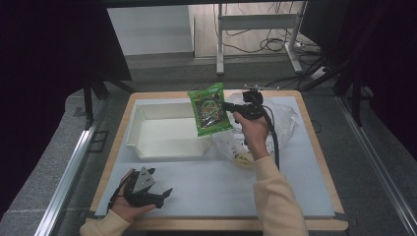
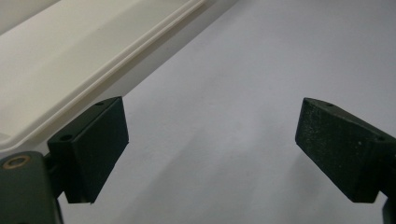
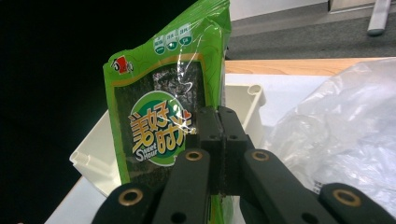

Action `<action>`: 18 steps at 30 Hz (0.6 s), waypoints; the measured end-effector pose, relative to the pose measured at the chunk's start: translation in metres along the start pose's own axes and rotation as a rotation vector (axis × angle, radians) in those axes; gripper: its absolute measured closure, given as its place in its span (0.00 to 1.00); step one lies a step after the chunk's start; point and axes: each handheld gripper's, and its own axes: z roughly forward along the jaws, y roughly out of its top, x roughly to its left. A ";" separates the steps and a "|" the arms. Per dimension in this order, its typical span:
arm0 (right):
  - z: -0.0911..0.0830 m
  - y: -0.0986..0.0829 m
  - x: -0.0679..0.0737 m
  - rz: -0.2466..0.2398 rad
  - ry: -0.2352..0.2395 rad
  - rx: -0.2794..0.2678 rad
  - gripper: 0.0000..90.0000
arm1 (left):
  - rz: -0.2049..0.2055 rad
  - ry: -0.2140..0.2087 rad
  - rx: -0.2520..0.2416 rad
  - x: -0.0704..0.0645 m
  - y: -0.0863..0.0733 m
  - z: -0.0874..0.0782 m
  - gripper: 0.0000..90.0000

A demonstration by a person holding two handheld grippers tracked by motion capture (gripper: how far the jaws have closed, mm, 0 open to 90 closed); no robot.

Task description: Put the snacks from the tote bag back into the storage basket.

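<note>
A green snack packet (image 1: 210,109) hangs in the air over the right end of the white bin (image 1: 147,140), pinched at its right edge by my right gripper (image 1: 230,107). In the right gripper view the jaws are shut on the packet (image 3: 159,112) at my right gripper (image 3: 219,126). My left gripper (image 1: 164,192) rests low on the table near the front left, held in a hand. In the left gripper view my left gripper (image 2: 212,149) is open, with only the white table surface between its fingers, and the bin's rim (image 2: 112,65) lies at upper left.
A crumpled clear plastic bag (image 1: 282,120) lies on the table to the right of the bin, with something yellowish (image 1: 243,158) in its near part. The table's wooden edge (image 1: 314,142) runs along the right. Cables and a frame stand on the floor beyond.
</note>
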 end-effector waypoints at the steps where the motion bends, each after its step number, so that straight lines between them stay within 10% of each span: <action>1: 0.001 0.000 0.001 0.000 0.003 0.000 1.00 | 0.001 0.000 0.000 0.000 0.000 0.000 0.11; 18: 0.027 0.003 0.021 -0.029 0.022 0.033 1.00 | -0.003 -0.006 -0.002 0.000 0.000 0.000 0.11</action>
